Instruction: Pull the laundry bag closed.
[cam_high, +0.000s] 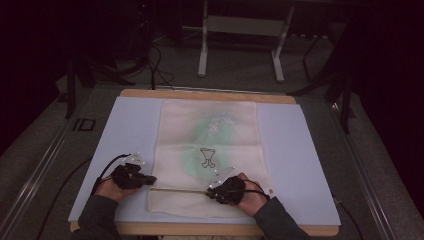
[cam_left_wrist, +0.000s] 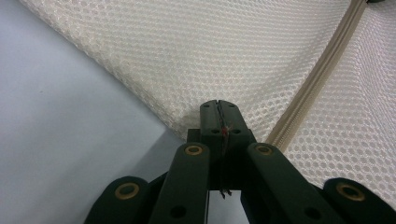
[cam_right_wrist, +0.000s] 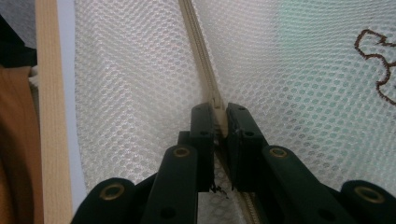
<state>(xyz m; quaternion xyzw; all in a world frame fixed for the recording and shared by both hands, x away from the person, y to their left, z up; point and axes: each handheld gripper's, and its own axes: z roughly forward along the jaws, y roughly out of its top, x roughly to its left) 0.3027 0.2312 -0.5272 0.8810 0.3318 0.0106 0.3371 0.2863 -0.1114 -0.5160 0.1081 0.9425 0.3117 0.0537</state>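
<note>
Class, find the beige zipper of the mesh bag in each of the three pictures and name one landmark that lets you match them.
High view: zipper runs across the mesh bag near its front edge.
Left gripper view: zipper slants at upper right.
Right gripper view: zipper runs up from the closed jaws.
Shared landmark: the white mesh.

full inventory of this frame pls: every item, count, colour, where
mesh bag: 1, cream-white, flat on the mat's centre, green item faintly visible inside
zipper: 1, beige, runs across the bag near its near edge
embroidered figure: 1, dark brown outline, middle of the bag
mat: 1, pale blue, covers the table top
table: 1, light wood, edges show beyond the mat
metal frame legs: 2, white, on the floor behind the table
left gripper: 1, black, shut on the bag's left edge
right gripper: 1, black, jaws closed on the zipper
hands: 2, dark sleeves, at the near edge
</note>
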